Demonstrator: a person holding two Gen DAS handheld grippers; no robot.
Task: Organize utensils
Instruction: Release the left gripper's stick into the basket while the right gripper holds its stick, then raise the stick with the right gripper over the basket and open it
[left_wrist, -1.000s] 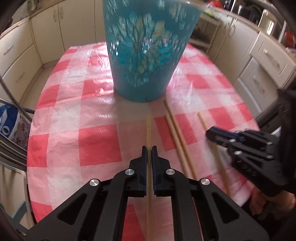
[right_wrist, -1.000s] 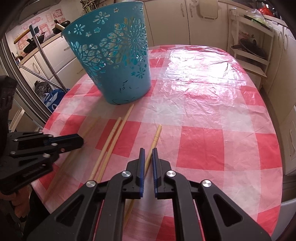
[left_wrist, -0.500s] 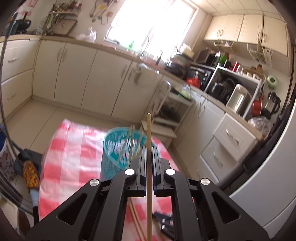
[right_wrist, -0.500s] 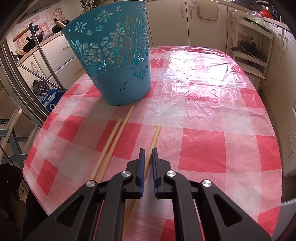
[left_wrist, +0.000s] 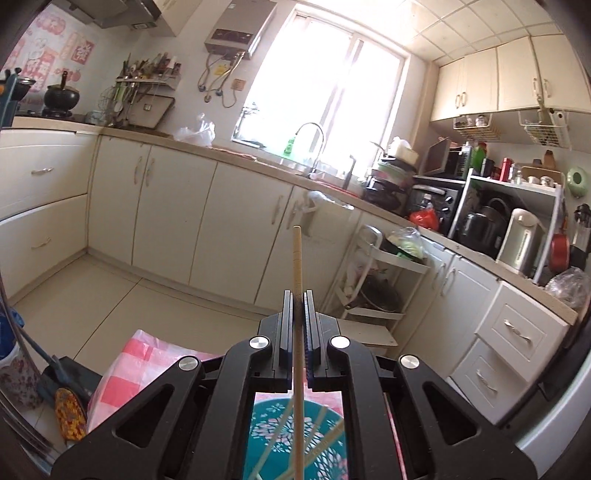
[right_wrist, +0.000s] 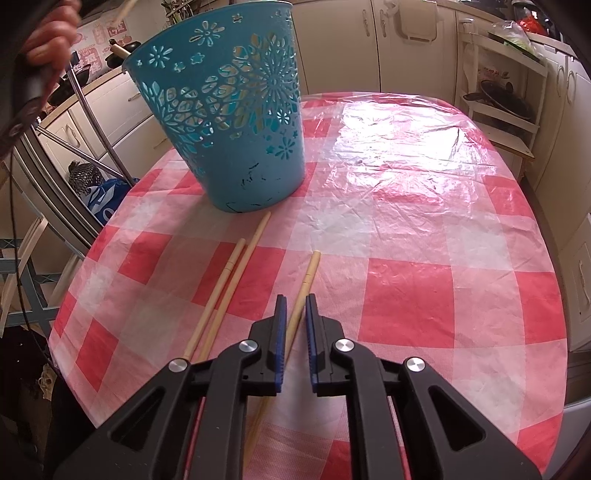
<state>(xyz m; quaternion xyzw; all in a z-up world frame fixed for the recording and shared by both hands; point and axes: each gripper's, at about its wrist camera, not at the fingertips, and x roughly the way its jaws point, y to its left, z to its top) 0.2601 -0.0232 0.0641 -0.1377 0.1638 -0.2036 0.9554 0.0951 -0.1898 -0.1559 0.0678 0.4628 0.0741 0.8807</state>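
Surface (right_wrist: 406, 206) under red-and-white checked plastic cloth; teal cut-out basket (right_wrist: 236, 122) upright at its far left part, several chopsticks inside per left wrist view; left hand-held gripper (left_wrist: 297, 314) raised above basket, clamped on one chopstick (left_wrist: 296, 258) poking out past fingertips; right hand-held gripper (right_wrist: 294, 314) low over surface, jaws narrow and opening, lone chopstick (right_wrist: 308, 273) lying between them; two more chopsticks (right_wrist: 236, 280) side by side just left.

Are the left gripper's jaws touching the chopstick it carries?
Touching. The left wrist view shows the left gripper with its jaws shut on the chopstick, no gap on either side, above the teal basket.
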